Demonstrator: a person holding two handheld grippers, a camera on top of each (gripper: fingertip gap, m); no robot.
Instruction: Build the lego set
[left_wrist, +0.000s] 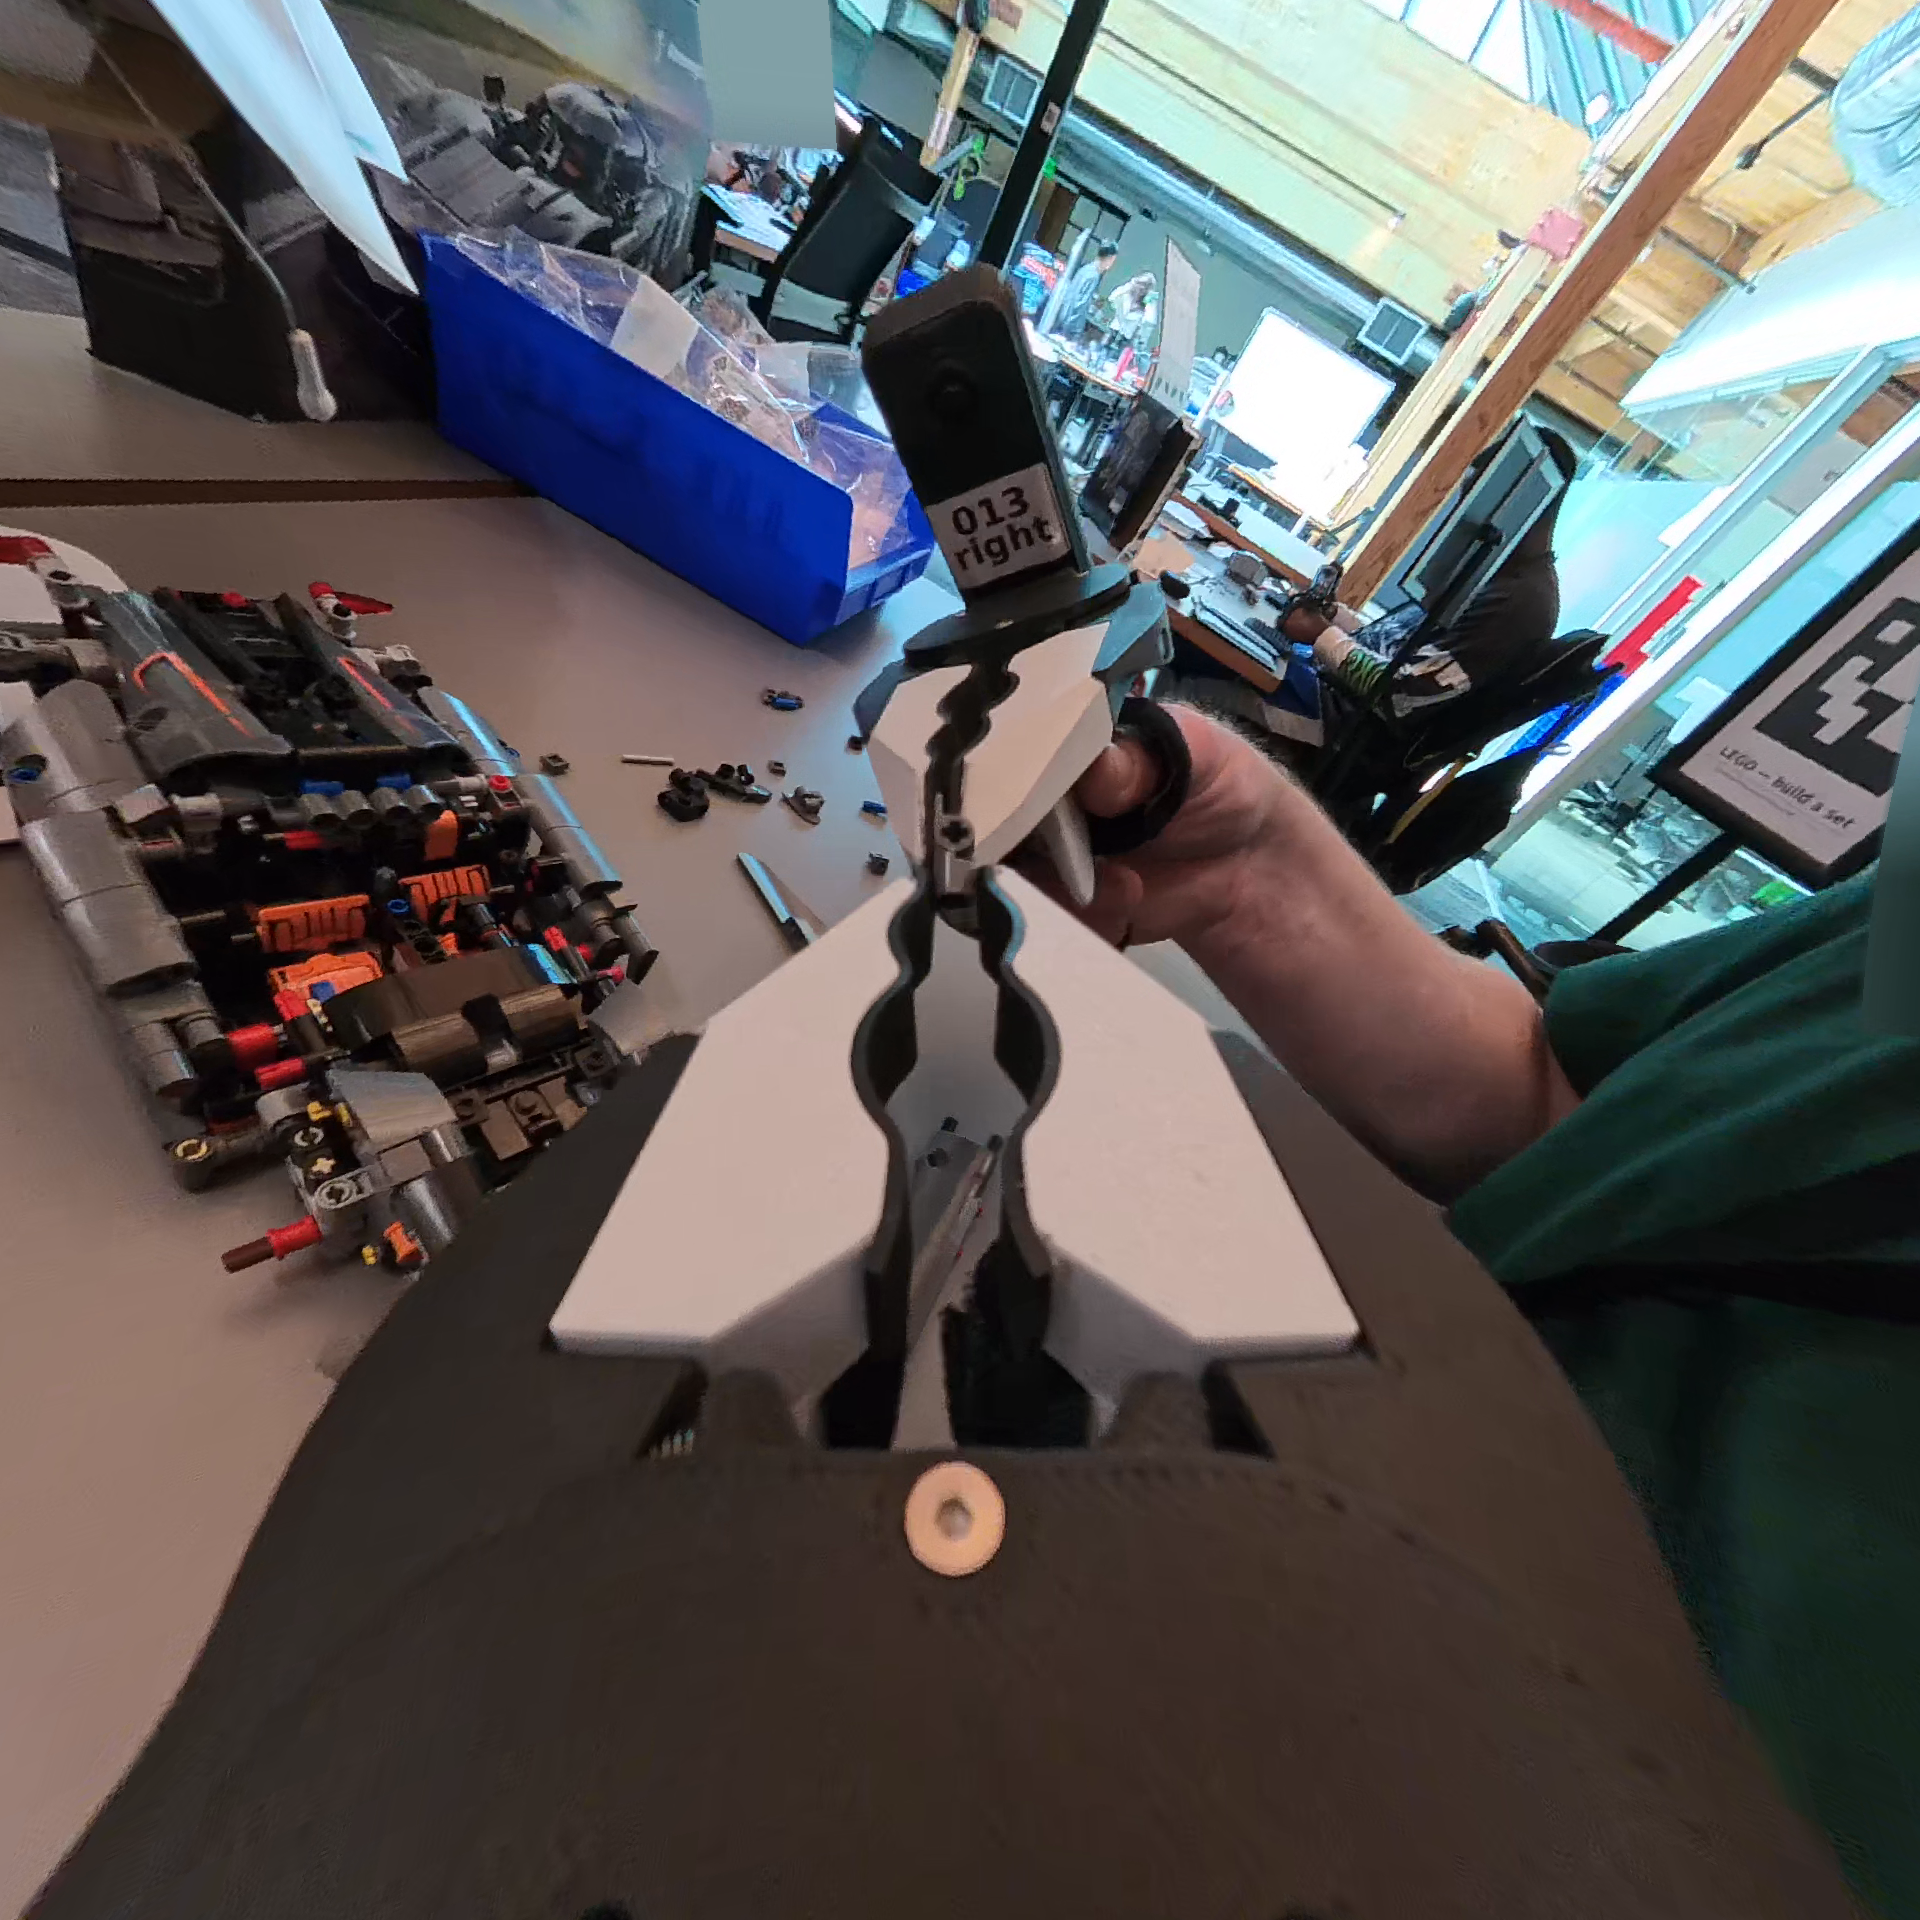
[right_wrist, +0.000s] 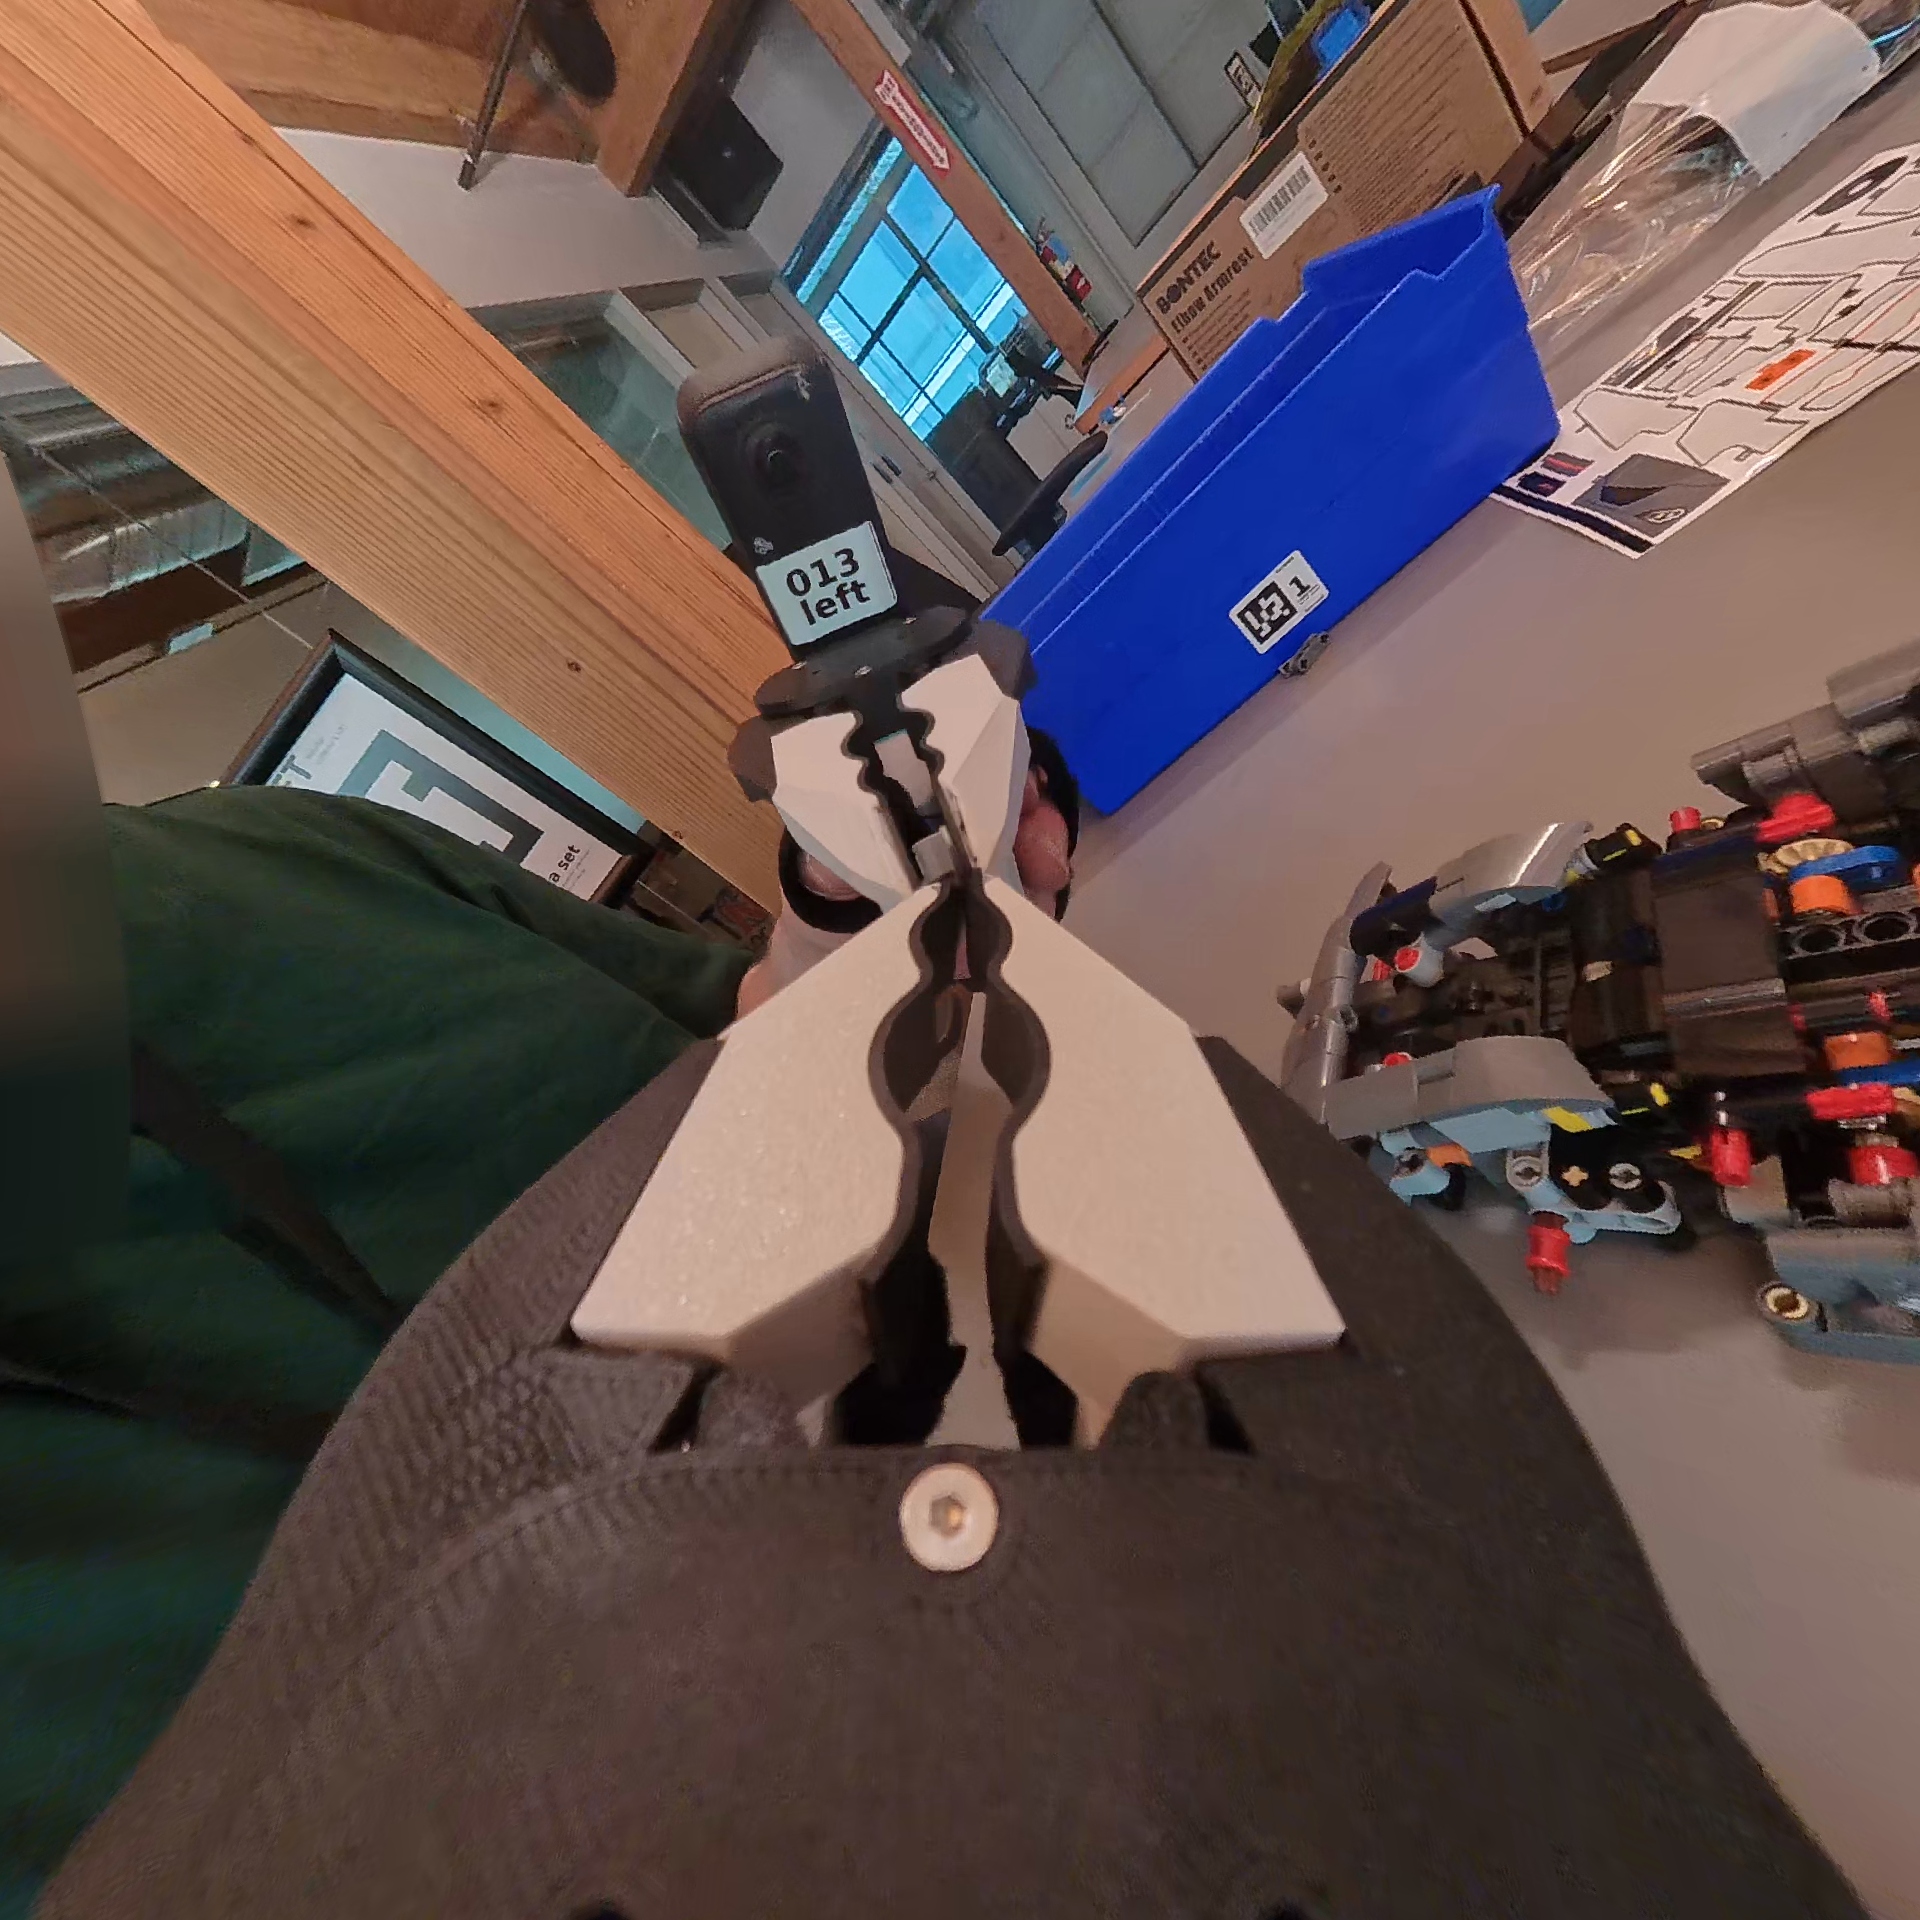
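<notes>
Grey-and-orange lego car (left_wrist: 312, 894) lies far left on the table (left_wrist: 125, 1403). My left gripper (left_wrist: 954, 914) and right gripper (left_wrist: 940, 831) meet tip to tip, both clenched on a small grey piece (left_wrist: 951, 842); I'd align squarely, press gently.

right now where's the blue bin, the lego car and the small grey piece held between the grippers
blue bin (right_wrist: 1299, 499): right wrist view, its long side wall
lego car (left_wrist: 312, 914): left wrist view, middle of its open chassis
small grey piece (left_wrist: 951, 836): left wrist view, its cross-holed end

grey table (left_wrist: 644, 623): carries part-built lego car (left_wrist: 312, 883), blue bin (left_wrist: 665, 468), loose small pieces (left_wrist: 727, 784), printed sheet (right_wrist: 1756, 343) beside bin.
</notes>
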